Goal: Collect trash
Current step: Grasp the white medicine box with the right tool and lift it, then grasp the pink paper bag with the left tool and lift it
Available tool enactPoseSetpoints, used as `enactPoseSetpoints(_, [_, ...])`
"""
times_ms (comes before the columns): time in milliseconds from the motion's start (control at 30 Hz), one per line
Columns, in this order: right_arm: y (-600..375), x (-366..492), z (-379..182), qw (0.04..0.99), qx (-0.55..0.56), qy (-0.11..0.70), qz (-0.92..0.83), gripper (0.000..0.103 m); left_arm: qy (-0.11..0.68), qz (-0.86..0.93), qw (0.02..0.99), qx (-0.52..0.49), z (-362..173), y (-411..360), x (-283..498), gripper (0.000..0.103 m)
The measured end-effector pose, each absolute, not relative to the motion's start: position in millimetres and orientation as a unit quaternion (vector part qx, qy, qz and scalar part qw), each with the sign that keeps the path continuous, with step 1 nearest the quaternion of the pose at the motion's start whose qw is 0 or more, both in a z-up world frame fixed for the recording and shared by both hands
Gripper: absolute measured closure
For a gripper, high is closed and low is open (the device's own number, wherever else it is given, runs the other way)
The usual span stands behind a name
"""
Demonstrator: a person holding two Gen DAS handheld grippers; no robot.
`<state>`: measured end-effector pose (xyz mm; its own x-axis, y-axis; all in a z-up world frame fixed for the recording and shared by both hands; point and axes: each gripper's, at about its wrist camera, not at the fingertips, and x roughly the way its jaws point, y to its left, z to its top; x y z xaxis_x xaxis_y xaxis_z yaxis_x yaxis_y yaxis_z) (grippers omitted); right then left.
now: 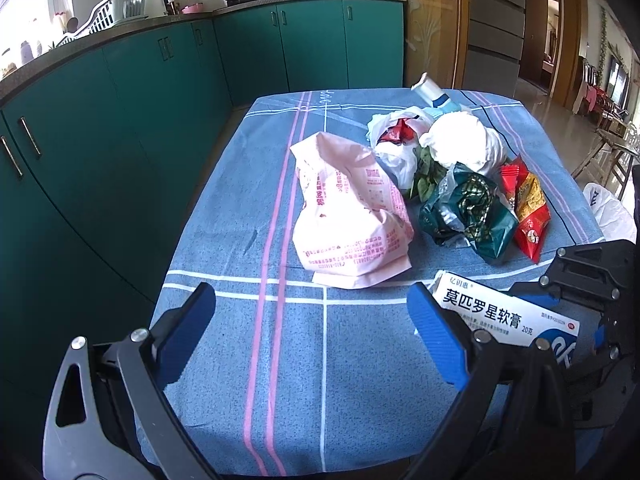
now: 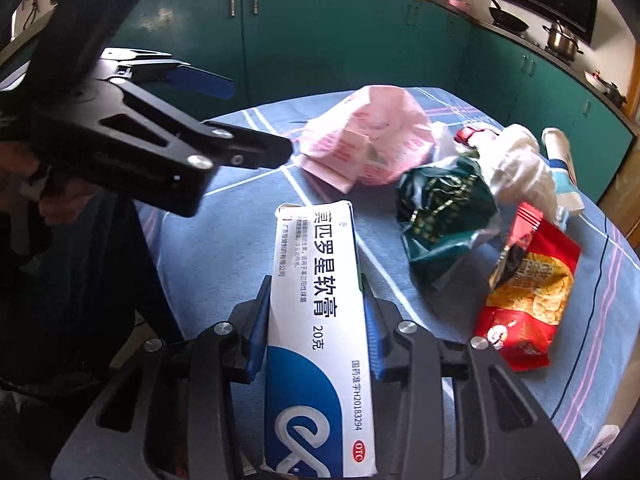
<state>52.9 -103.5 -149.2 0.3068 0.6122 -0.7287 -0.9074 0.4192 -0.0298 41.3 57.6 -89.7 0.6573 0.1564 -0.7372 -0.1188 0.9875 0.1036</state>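
My right gripper is shut on a white and blue ointment box and holds it above the near part of the table; the box also shows in the left wrist view. My left gripper is open and empty above the near table edge. Trash lies on the blue tablecloth: a crumpled pink paper bag, a dark green wrapper, a red snack packet, a white plastic bag and crumpled white paper.
Teal kitchen cabinets run along the left and far side of the table. A white and blue tube box lies at the far end of the pile. A white plastic bag hangs off the table's right edge.
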Motion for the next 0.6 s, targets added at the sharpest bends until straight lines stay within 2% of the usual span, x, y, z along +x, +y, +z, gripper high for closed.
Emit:
enactPoseSetpoints(433, [-128.2,56.8,-123.7,0.798,-0.178,0.298,0.493,0.063,0.408,0.075,0.91,0.018,-94.8,62.1,43.4,0.007])
enactPoseSetpoints(600, [-195.0,80.7,-85.8,0.861,-0.06,0.249,0.44,0.063,0.402,0.075,0.912,0.012,-92.2,65.0,50.3,0.006])
